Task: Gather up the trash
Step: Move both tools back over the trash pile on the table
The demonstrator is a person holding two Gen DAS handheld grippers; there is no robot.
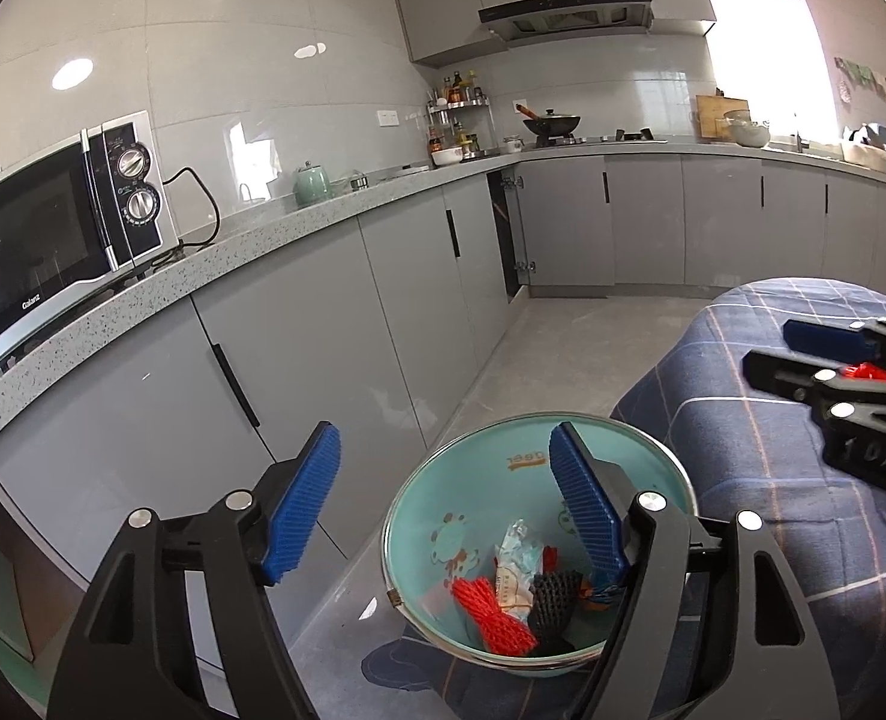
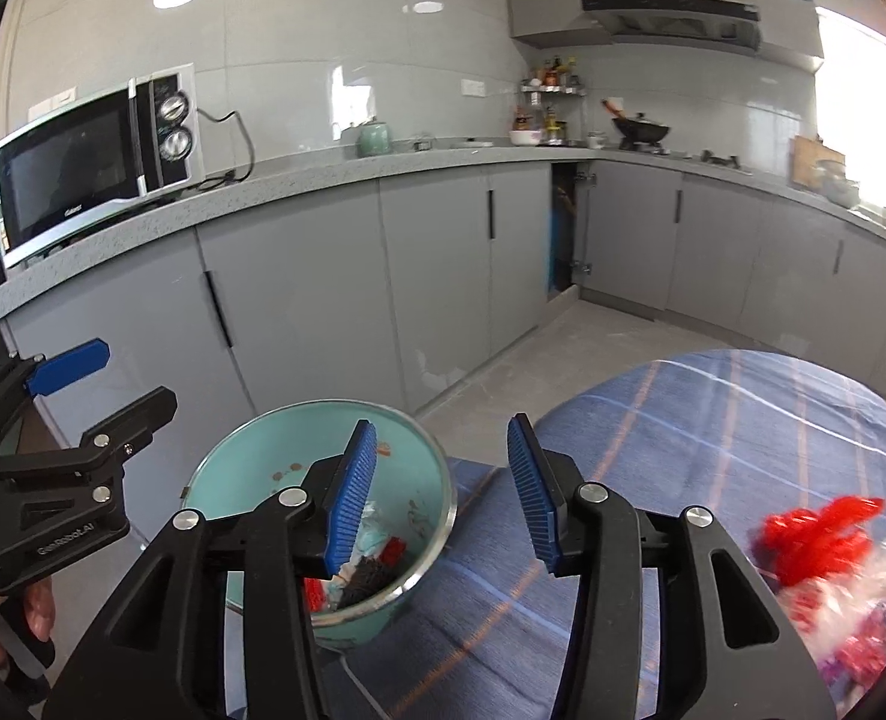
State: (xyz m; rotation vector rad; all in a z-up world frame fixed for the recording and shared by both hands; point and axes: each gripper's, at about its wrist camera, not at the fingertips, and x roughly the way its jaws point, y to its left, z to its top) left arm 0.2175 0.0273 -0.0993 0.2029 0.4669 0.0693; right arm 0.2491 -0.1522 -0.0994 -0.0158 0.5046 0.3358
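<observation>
A teal bin [image 1: 443, 516] stands at the edge of a table with a blue plaid cloth [image 1: 742, 432]. It holds red foam netting [image 1: 490, 618], a white wrapper [image 1: 517, 564] and a black net piece [image 1: 553, 600]. My left gripper [image 1: 443, 504] is open and empty, its right finger over the bin's rim. My right gripper [image 2: 443, 498] is open and empty, spanning the rim of the bin [image 2: 233, 468]. On the cloth at right lie a red net [image 2: 814, 540] and a clear plastic wrapper [image 2: 850, 618], blurred. The right gripper also shows in the left wrist view [image 1: 802, 354].
Grey cabinets [image 1: 383, 312] run along the left and back under a speckled counter [image 1: 263, 228]. A microwave [image 1: 53, 228], a green kettle [image 1: 312, 185] and a wok [image 1: 550, 122] stand on it. One corner cabinet door [image 1: 505, 234] is open. Grey floor [image 1: 562, 348] lies between.
</observation>
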